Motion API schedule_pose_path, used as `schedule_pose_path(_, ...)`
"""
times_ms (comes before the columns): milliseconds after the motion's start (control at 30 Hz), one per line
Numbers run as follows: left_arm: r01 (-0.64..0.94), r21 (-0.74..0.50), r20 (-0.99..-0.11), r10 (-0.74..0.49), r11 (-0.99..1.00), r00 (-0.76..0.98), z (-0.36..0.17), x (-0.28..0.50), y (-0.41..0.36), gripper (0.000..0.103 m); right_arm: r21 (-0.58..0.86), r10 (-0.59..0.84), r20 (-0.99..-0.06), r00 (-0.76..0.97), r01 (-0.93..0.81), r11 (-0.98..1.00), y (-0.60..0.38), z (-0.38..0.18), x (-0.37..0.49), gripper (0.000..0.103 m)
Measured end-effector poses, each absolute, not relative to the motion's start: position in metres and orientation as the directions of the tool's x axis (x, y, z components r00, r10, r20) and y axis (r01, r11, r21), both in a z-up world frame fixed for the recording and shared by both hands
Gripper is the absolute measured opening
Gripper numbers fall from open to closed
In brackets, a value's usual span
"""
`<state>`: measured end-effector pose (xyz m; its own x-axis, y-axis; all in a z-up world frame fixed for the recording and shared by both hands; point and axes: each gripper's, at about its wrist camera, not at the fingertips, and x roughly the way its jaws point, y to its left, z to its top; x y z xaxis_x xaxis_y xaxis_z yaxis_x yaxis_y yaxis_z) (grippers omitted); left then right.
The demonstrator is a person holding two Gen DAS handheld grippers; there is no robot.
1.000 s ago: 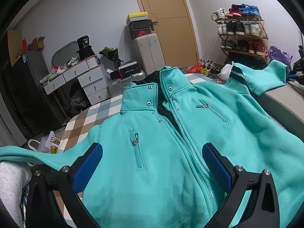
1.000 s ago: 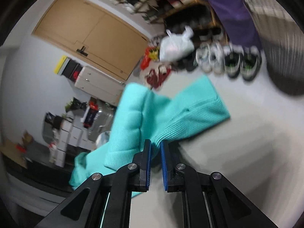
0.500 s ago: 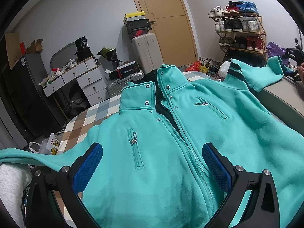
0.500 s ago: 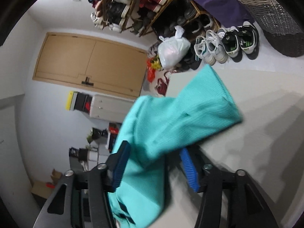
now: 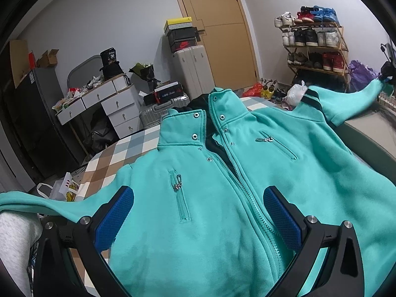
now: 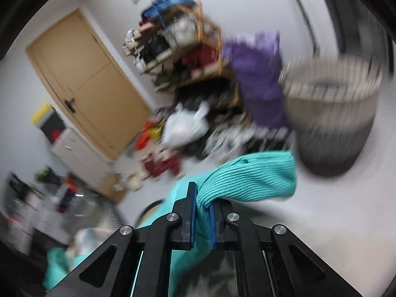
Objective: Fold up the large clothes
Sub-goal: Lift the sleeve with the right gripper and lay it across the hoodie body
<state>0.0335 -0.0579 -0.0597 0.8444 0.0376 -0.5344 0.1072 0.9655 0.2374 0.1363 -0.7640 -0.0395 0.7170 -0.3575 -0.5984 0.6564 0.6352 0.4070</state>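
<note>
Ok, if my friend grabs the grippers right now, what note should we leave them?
Right gripper: closing on the ribbed cuff of the jacket's sleeve, cloth between the pads, sleeve lifted off the bed.
Left gripper: open, over the jacket, holding nothing.
Jacket: spread face up on the checked bed, zipped partway, other sleeve off to the left.
Done: laid flat, one cuff gripped.
Left: probably fold both sleeves in, then fold the body.
</note>
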Motion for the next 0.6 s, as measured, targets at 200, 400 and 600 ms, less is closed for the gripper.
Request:
schedule_pose_path(200, 0.091, 0.235, -0.512, 0.044, 0.968, 0.858, -0.055, 0.030, -0.051, 0.102, 0.126, -0.504, -0.518, 0.691, 0.645, 0.754, -0.735, 0.025, 0.143, 0.008)
schedule_pose_path(400, 0.040, 0.170, -0.501, 0.051, 0.985, 0.864, -0.045, 0.029, -0.023, 0.102, 0.049, -0.471, -0.398, 0.787, 0.531, 0.846, -0.661, 0.083, 0.164, 0.008)
schedule_pose_path(600, -0.052, 0.063, -0.499, 0.077, 0.997, 0.863, -0.034, 0.029, 0.026, 0.102, 0.071, -0.267, -0.294, 0.918, 0.300, 0.951, -0.546, 0.157, 0.182, 0.008)
